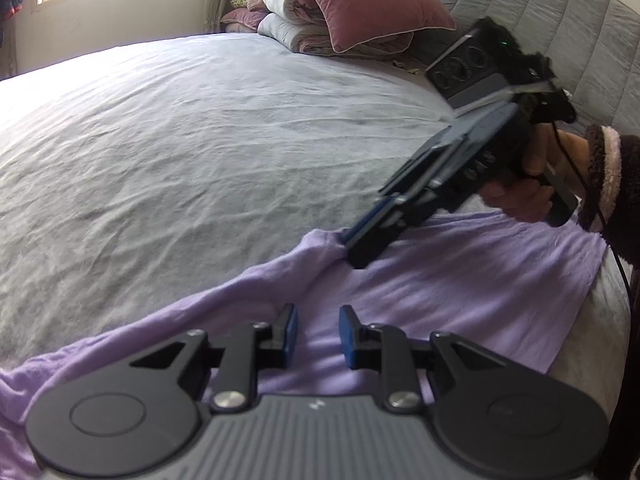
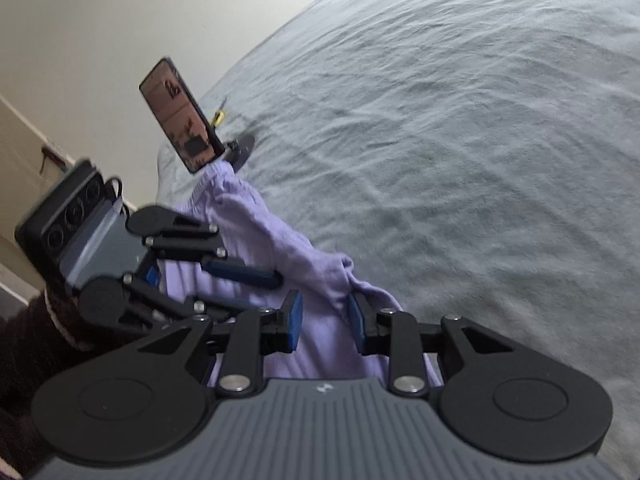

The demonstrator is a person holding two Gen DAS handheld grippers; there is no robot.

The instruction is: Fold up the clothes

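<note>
A lilac garment (image 1: 460, 280) lies spread along the near edge of the grey bed (image 1: 200, 140). My left gripper (image 1: 318, 334) hovers over it, open, with flat cloth showing in the gap and nothing pinched. My right gripper (image 1: 352, 244) points down at a raised ridge of the garment's far edge. In the right wrist view the right gripper (image 2: 325, 318) is open, with lilac garment (image 2: 256, 220) beneath the gap and a bunched fold resting against the right-hand pad. The left gripper (image 2: 264, 290) lies to its left over the same cloth.
Pink and white pillows and folded quilts (image 1: 360, 4) are stacked at the bed's far end, against a grey quilted headboard (image 1: 560, 20). A phone on a small stand (image 2: 180, 116) sits at the bed's edge beyond the garment. A hand in a dark fuzzy sleeve (image 1: 520, 200) holds the right gripper.
</note>
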